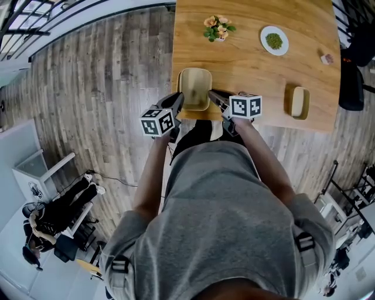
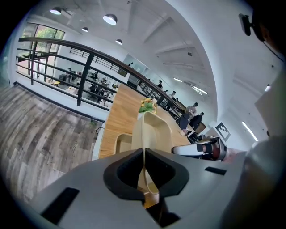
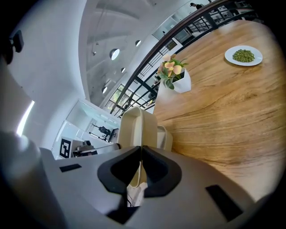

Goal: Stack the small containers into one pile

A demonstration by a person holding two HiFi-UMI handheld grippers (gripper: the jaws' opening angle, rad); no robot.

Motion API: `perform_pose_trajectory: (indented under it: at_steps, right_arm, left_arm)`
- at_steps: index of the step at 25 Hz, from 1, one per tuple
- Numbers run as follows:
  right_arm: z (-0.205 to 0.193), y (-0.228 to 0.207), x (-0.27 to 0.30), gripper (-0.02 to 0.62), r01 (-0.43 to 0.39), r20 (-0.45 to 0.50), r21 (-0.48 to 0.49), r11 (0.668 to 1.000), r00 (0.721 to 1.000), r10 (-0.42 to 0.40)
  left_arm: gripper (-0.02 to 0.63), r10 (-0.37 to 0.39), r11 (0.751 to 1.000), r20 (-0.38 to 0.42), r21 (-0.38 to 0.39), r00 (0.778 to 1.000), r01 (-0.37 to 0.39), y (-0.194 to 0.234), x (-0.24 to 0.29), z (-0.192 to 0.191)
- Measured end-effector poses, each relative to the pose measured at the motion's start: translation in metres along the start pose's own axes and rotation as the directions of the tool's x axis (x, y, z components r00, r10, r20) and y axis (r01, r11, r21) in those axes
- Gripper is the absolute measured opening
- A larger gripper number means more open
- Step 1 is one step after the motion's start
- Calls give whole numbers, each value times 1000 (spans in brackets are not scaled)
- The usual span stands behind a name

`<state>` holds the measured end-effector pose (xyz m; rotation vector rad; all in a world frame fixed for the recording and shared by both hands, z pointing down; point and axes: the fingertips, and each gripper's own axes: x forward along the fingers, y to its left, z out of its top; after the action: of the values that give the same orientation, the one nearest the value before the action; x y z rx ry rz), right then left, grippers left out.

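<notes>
Nearest the head camera we see the wearer's grey shirt (image 1: 217,222). Past it, the left gripper (image 1: 179,101) has its jaws pressed onto the left wall of a beige container (image 1: 194,88), and the right gripper (image 1: 213,95) pinches the opposite wall; each gripper view shows thin rim caught between nearly closed pads. The container sits at the near edge of the wooden table (image 1: 246,64), centre of the frame. The gripper views show a second container (image 2: 119,142) just beside and below the held one. We cannot tell whether they touch or are already nested. A third container (image 1: 299,101) stands well apart at middle right. We judge the step to be a two-handed carry of one container toward the pile. The next move calls for keeping it level, aligning rims, lowering, then releasing both pinches together. Farther up the table are a flower pot (image 1: 217,28) and a white plate (image 1: 274,40) of something green. Grey plank floor (image 1: 99,76) fills the left, with a dark railing (image 1: 35,17) at upper left.
</notes>
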<state>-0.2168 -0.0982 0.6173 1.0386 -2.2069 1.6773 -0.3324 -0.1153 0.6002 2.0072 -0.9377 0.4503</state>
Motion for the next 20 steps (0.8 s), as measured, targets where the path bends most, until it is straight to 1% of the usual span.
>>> perform_pose_trajectory:
  at_steps: [8,20]
  right_arm:
    - [-8,0,20,23,8,-40,26,1000,999,-7]
    - [-21,-17,35,23,25,-96,77,997,995,-18]
  left_arm:
    - [34,16,999,-18,-31,1000,-16,19,-3,-3]
    - [34,44,994,-87,-96,995,-53,36,8,-23]
